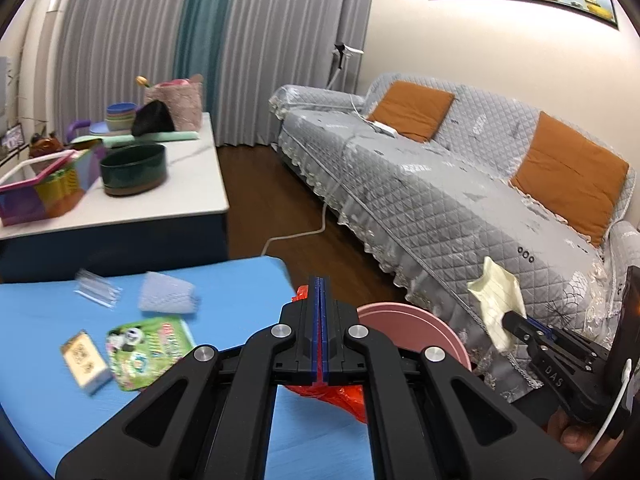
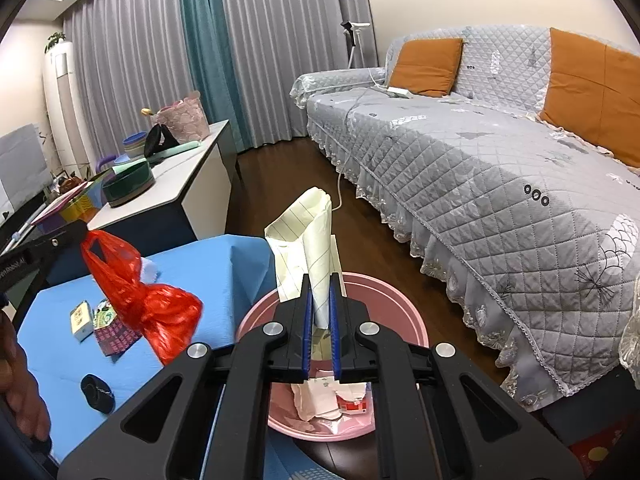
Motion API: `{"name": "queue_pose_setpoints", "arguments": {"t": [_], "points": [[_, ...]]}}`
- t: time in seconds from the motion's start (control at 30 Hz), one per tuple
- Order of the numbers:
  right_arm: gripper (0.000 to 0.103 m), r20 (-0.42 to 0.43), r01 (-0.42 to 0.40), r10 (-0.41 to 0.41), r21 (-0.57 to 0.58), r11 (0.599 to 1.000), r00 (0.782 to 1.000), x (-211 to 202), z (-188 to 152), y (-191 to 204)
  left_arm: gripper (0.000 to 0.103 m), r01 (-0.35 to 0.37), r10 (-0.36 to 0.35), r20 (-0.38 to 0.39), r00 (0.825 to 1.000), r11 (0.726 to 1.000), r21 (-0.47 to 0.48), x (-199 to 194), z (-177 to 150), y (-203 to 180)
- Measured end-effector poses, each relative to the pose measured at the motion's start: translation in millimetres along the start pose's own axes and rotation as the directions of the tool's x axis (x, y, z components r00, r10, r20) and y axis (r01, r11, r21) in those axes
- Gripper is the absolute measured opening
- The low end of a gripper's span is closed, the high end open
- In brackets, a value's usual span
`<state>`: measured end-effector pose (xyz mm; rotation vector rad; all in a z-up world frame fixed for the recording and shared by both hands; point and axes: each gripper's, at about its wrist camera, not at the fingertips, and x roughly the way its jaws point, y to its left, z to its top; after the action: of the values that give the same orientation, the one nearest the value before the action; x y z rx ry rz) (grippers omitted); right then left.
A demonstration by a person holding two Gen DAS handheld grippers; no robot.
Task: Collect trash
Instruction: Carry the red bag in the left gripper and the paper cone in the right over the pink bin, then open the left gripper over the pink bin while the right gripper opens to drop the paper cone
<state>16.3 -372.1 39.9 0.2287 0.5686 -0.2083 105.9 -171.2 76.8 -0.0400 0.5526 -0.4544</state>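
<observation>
Over pink bin, paper between jaws.

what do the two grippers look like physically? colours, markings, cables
Both are matte black linkage frames with silver round pivot pins and blue pads lining the two fingers: left gripper, right gripper. The right one's side bears white "DAS" lettering, and a white cable runs beside it. Bare skin shows at the handles; no sleeves visible.
</observation>
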Motion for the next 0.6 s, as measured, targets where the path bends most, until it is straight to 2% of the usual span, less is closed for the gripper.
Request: {"name": "queue_pose_setpoints", "arguments": {"t": [0.33, 0.6], "points": [[0.008, -0.016, 0.000, 0.000, 0.036, 0.999, 1.000, 19, 3, -8, 0.000, 0.040, -0.036, -0.041, 0.999, 0.996, 0.083, 35, 3, -42], [0.008, -0.047, 0.009, -0.005, 0.073, 0.997, 0.999, 36, 4, -20, 0.000, 0.059, -0.048, -0.093, 0.994, 0.992, 0.112, 63, 0, -58]]}}
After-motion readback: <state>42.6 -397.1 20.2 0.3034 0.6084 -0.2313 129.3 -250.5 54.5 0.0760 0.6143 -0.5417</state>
